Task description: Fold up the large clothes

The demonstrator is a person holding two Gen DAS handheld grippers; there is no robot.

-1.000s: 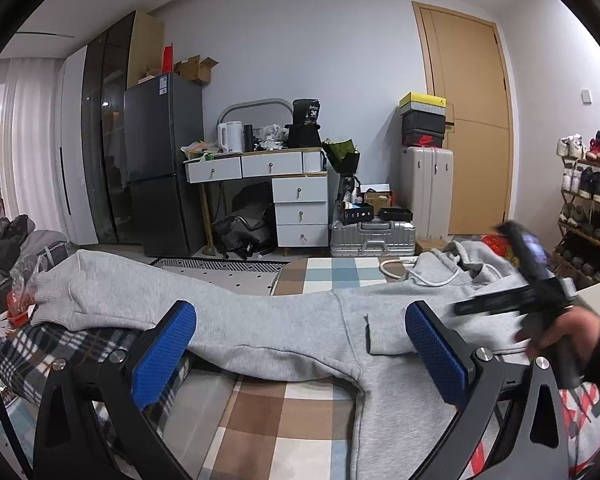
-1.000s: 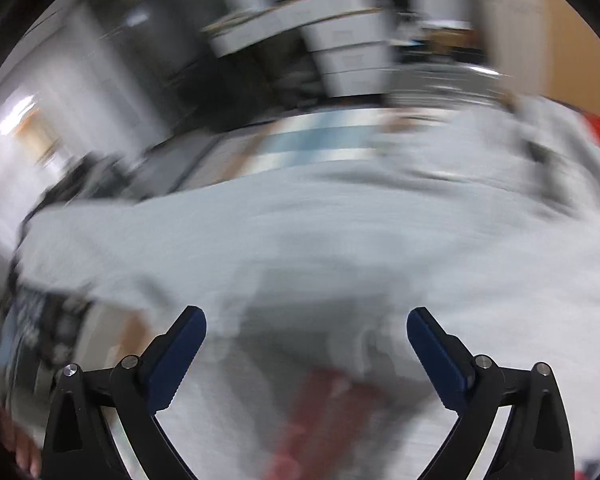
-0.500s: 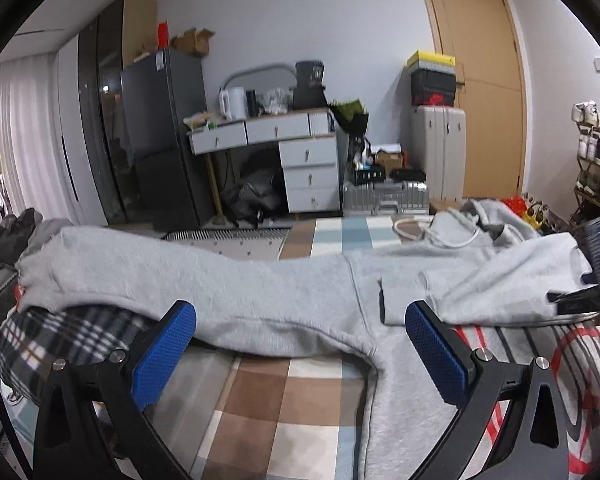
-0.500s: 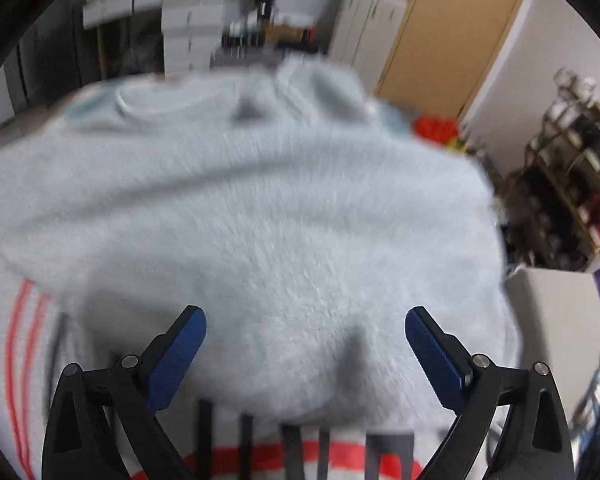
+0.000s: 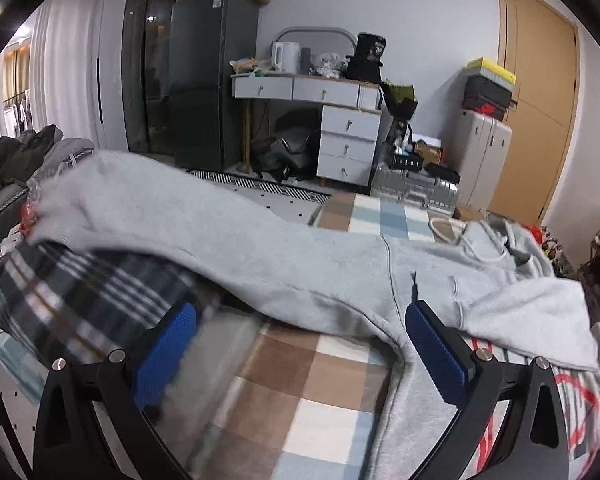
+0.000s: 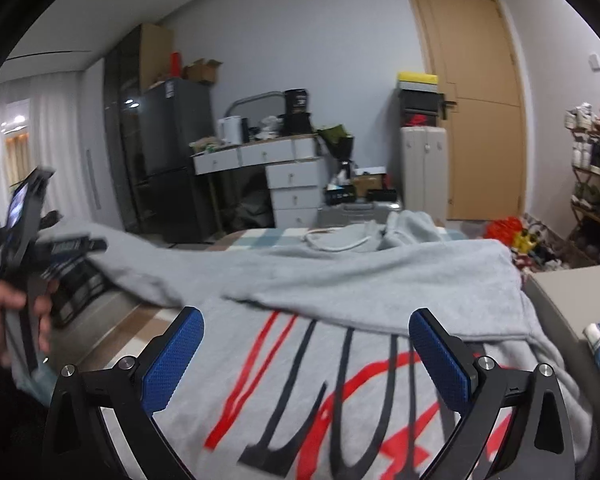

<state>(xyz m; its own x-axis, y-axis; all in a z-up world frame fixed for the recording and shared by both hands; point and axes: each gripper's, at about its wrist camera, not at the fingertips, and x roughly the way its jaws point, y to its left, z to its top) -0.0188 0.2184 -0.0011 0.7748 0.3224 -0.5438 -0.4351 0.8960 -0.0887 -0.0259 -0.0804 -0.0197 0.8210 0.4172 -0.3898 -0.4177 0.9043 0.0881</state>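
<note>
A large grey hoodie (image 5: 300, 264) lies spread on a checked surface (image 5: 320, 384). Its left sleeve (image 5: 140, 196) stretches out to the left over a plaid item (image 5: 84, 292). Its right sleeve (image 6: 380, 280) is folded across the chest, above a red and black print (image 6: 340, 392). The hood and white drawstring (image 6: 340, 240) lie at the far end. My left gripper (image 5: 300, 352) is open and empty, near the sleeve's underarm. My right gripper (image 6: 306, 360) is open and empty, above the print. The left gripper also shows at the left edge of the right wrist view (image 6: 28, 248), held by a hand.
A dark fridge (image 5: 212, 80), a white desk with drawers (image 5: 332, 120), a pale suitcase (image 5: 484, 160) and a wooden door (image 5: 540, 100) stand at the back. A shoe rack (image 6: 596, 168) is at the right. A beige box (image 6: 568, 292) sits by the hoodie's right edge.
The right gripper has let go of the right sleeve, which now lies folded across the chest, and has pulled back. The left gripper has shifted left toward the outstretched sleeve.
</note>
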